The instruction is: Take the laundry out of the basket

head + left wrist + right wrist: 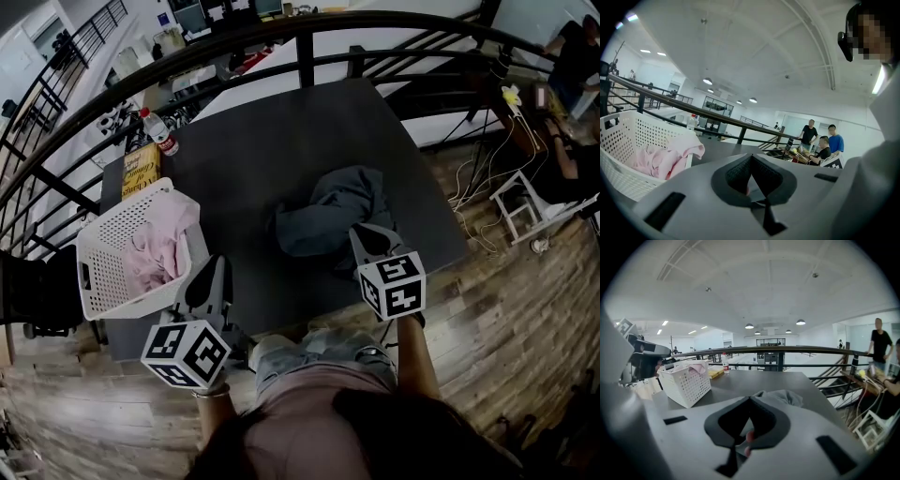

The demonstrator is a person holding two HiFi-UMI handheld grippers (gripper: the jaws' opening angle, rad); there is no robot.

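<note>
Dark tabletop (281, 150) spreads out before you, with the white basket (98, 253) at its left edge. Pink laundry (159, 248) lies inside the basket, one fold draped over its rim. Well to the right of the basket, a grey-blue garment (333, 211) lies heaped on the table. Your left gripper (214, 267) hovers just right of the basket, jaws pressed together on nothing. Your right gripper (367, 239), farther right of the basket at the heap's near edge, is clenched and empty.
</note>
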